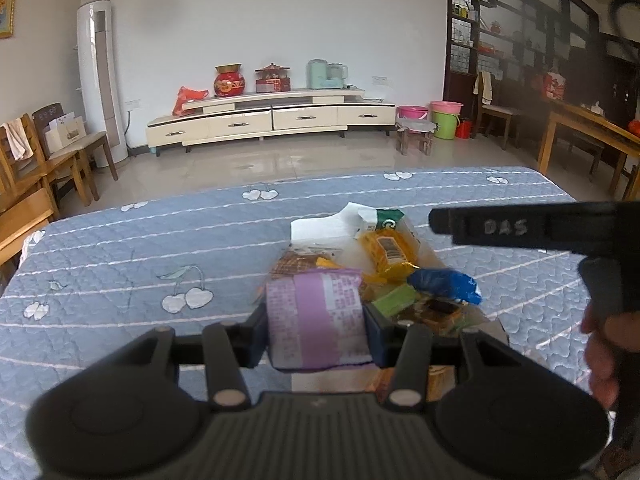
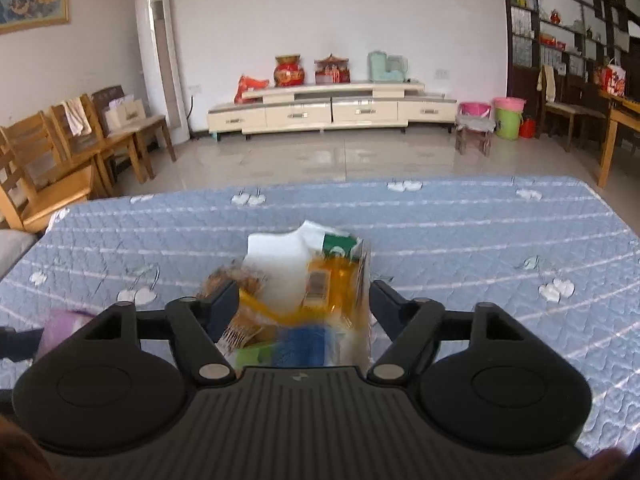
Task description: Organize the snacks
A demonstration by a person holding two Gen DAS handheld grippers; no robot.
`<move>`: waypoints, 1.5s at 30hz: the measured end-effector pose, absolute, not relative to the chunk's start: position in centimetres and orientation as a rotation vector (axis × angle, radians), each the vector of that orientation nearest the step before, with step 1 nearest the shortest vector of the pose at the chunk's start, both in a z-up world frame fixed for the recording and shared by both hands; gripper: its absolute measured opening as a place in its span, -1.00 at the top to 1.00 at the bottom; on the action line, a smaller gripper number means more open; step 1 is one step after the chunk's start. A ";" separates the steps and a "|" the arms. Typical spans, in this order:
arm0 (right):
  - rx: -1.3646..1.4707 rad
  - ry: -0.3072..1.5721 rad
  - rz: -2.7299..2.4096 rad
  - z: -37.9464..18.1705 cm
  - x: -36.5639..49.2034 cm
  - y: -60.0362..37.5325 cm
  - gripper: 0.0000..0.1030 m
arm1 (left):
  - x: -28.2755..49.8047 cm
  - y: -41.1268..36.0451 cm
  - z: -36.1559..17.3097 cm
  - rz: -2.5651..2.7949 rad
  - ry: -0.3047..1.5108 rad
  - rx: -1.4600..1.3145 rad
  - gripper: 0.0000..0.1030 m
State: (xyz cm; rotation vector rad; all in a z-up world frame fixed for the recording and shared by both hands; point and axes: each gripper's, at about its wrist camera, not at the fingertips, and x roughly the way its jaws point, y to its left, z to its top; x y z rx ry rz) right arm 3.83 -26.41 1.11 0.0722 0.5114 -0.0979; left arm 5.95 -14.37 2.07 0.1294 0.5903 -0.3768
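On the quilt (image 1: 120, 240), most snacks (image 1: 396, 256) sat boxed; left gripper (image 1: 316, 320) clasped a purple pack (image 1: 316, 320), right gripper (image 2: 304, 300) released.

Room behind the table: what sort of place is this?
Probably a home living room: a low TV cabinet against the wall, a standing air conditioner, wooden chairs and wash buckets on a tiled floor.

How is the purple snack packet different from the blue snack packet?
The purple snack packet is pinched between the left gripper fingers, held above the pile; the blue snack packet lies loose in the clear container with the other snacks. The purple one looks flat and smooth, with printed text facing the camera; the blue one looks crumpled. Both are small wrapped snacks.
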 end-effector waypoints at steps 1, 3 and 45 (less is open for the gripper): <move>0.074 0.501 -0.099 1.3 3.5 -26.5 -0.75 | 6.1 -14.6 2.0 -0.383 0.595 0.127 0.07; 0.073 0.481 -0.107 1.7 2.5 -26.6 -0.75 | 6.2 -15.1 1.8 -0.403 0.602 0.122 0.07; -0.015 0.624 -0.094 0.7 -12.6 -23.3 -1.00 | -3.3 -11.8 1.4 -0.229 0.648 0.099 -0.97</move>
